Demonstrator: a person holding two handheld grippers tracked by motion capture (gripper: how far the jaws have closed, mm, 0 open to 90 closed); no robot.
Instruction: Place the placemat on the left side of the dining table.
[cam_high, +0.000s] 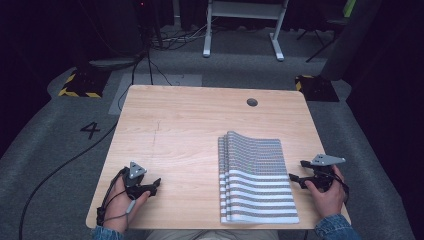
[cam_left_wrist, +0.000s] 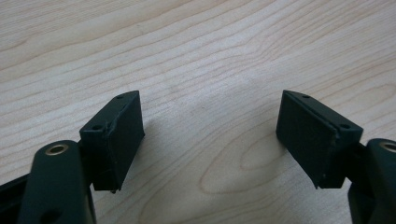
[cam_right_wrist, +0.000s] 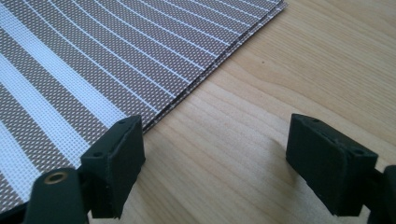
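at about 5 o'clock on the table, right gripper (cam_high: 301, 181) held low in the right hand (cam_high: 327, 196), jaws spread wide with nothing between them. aimed at the right edge of the stack of striped mats (cam_high: 257, 177), just beside it, maybe to get ready to pinch that edge. in the right gripper view, right gripper (cam_right_wrist: 212, 165) seen with one jaw over the mat edge (cam_right_wrist: 93, 70) and the other over bare wood, so placed half on, half off, likely for lifting the top mat.

at about 7 o'clock, left gripper (cam_high: 150, 186) resting low in the left hand (cam_high: 122, 207), well apart from the mats. in the left gripper view, left gripper (cam_left_wrist: 210, 140) wide open too, nothing held, just bare wood under it. looks like waiting for its turn.

stack of mats lying flat from 5 o'clock toward the middle, brown and white stripes, edges fanned a little on the left side, far end curled up a bit.

table (cam_high: 170, 130) of pale wood with wavy grain, small round hole (cam_high: 252, 102) near 1 o'clock.

farther off, grey floor with a painted number 4 (cam_high: 90, 130) at 9 o'clock, black cables (cam_high: 160, 75), yellow and black striped blocks (cam_high: 80, 85), and white table legs (cam_high: 242, 30) at 12 o'clock. dark room all around.
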